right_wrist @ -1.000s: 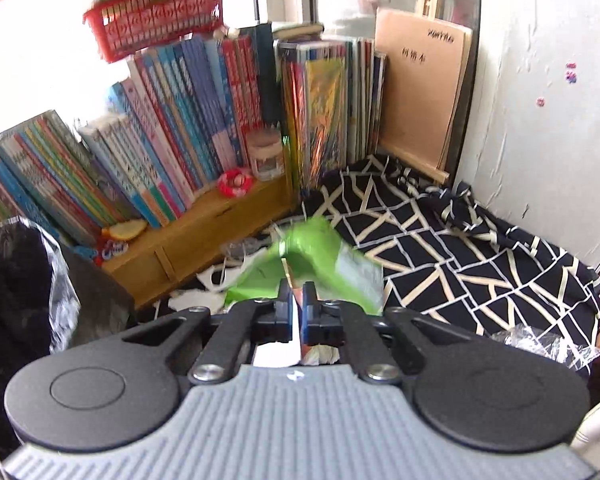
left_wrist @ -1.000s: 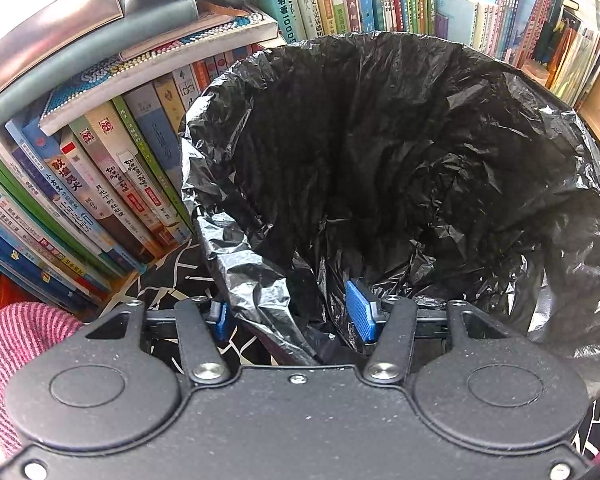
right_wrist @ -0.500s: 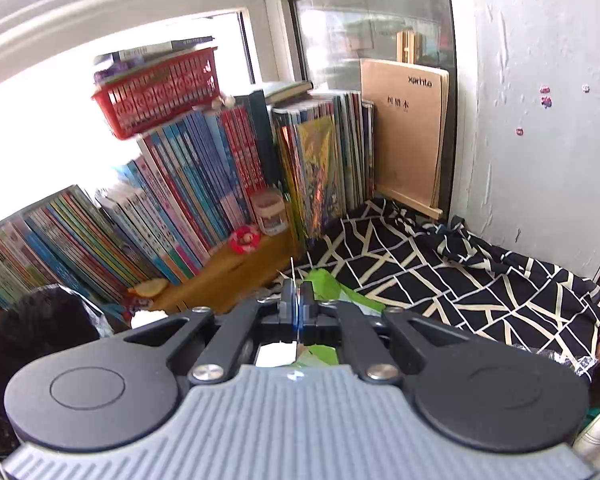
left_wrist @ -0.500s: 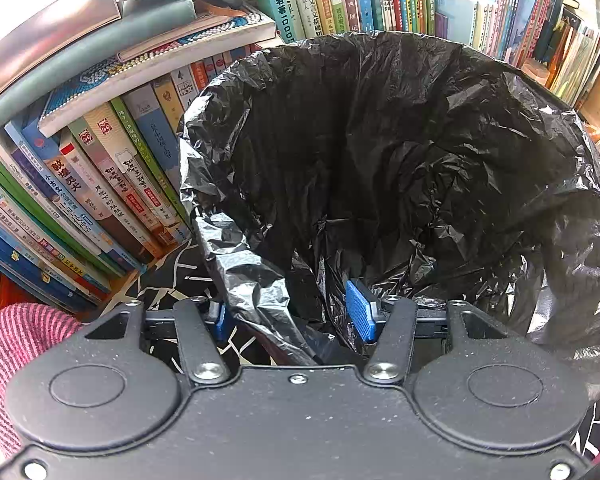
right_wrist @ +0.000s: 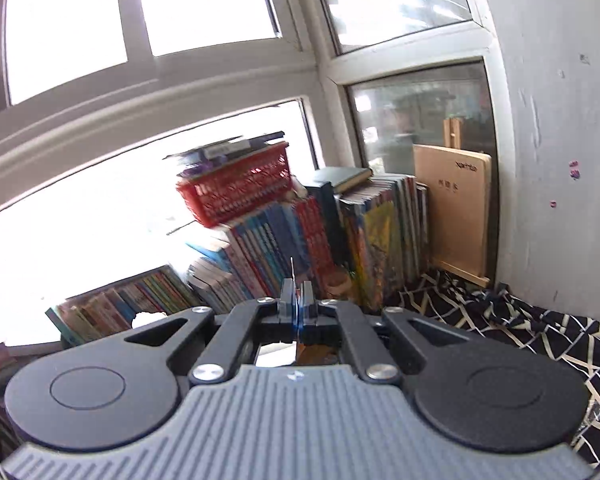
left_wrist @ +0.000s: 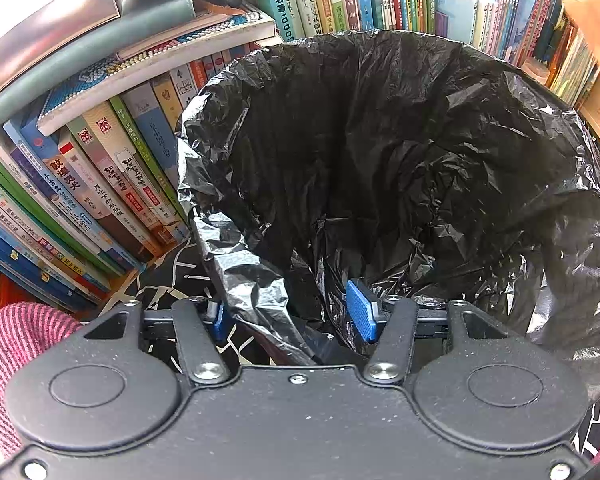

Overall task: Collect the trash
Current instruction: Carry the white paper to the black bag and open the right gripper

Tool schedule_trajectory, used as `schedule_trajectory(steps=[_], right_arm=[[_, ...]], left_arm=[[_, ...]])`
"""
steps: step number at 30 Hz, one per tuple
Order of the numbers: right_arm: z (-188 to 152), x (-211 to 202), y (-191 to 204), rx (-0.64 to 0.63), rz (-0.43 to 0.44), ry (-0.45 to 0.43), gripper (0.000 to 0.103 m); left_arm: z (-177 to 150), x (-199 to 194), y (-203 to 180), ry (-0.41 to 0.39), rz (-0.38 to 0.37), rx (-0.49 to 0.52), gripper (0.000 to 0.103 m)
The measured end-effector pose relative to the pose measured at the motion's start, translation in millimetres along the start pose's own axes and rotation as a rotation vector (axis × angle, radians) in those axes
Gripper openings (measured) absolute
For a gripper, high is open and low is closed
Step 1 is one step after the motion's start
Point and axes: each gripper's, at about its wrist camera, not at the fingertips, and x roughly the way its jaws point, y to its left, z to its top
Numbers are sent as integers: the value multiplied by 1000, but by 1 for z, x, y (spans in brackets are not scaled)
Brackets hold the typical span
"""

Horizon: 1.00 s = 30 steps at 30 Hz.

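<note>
1. The left gripper (left_wrist: 290, 316) is clamped on the near rim of the black trash bag (left_wrist: 400, 168); one blue pad (left_wrist: 362, 310) sits inside the bag's mouth, the other outside.
2. The bag's mouth gapes wide just beside a row of upright books (left_wrist: 100, 208), above a black-and-white patterned cloth (left_wrist: 172, 276).
3. The right gripper (right_wrist: 298, 300) has its jaws pressed together on a thin sliver of trash (right_wrist: 292, 270); what it is cannot be told.
4. Beyond that gripper, a red basket (right_wrist: 236, 192) rests on more books.

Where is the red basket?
In the right wrist view, the red basket sits left of centre on top of the leaning books, in front of the bright window.
</note>
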Motion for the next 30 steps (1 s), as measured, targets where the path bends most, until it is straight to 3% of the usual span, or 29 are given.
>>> schedule_trajectory(steps=[5,10,20,26,30], right_arm=[[10,-18,29,3,163,-26,3],[-7,-6,58,-30,288,60,4],[-81,45,75,-53,308,319,4],[-107,61,73,-51,289,406,6],[-115,63,75,-54,288,427,18]], left_arm=[[0,0,0,2,0,6,55],[0,1,-2,4,0,7,56],[0,1,-2,8,-6,4,57],[0,0,-2,9,-6,6,57],[0,1,-2,9,-6,6,58]])
